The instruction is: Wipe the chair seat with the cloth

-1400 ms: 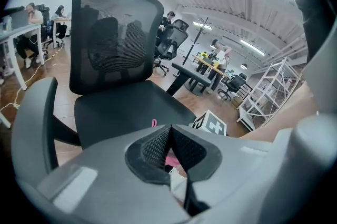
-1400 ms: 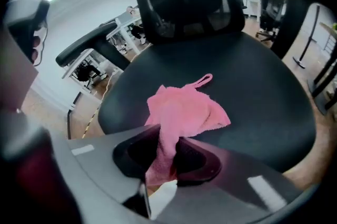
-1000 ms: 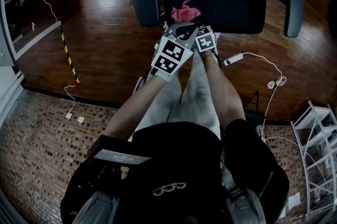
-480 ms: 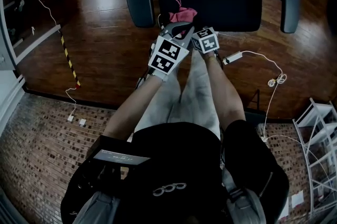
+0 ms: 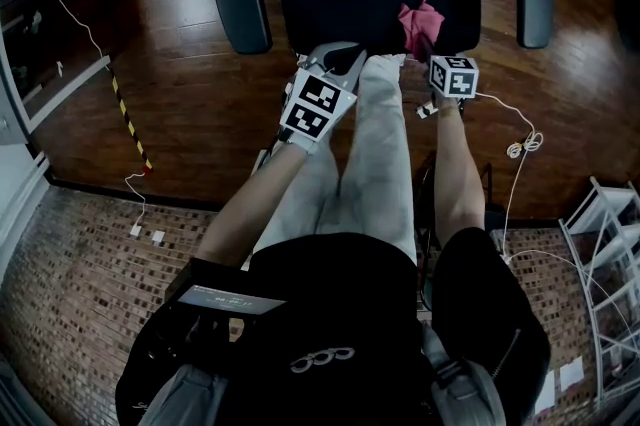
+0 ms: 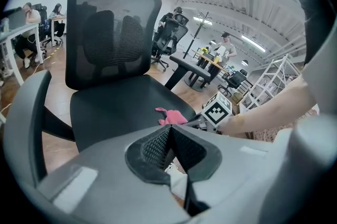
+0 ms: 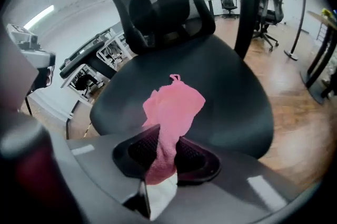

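Right tool (image 7: 163, 150) clamping pink cloth (image 7: 176, 104), on chair seat (image 7: 231, 91)

left gripper (image 6: 168, 132) closed, empty; right gripper (image 7: 164, 145) clamped on cloth (image 7: 174, 106); arms (image 5: 455, 184) outstretched

No legible text, number or brand found. Black-and-white square patterns on the left gripper's marker cube (image 5: 318, 107) and the right gripper's marker cube (image 5: 453, 76) carry no letters. Pale looped emblem (image 5: 322, 359) on the person's black garment: unreadable.
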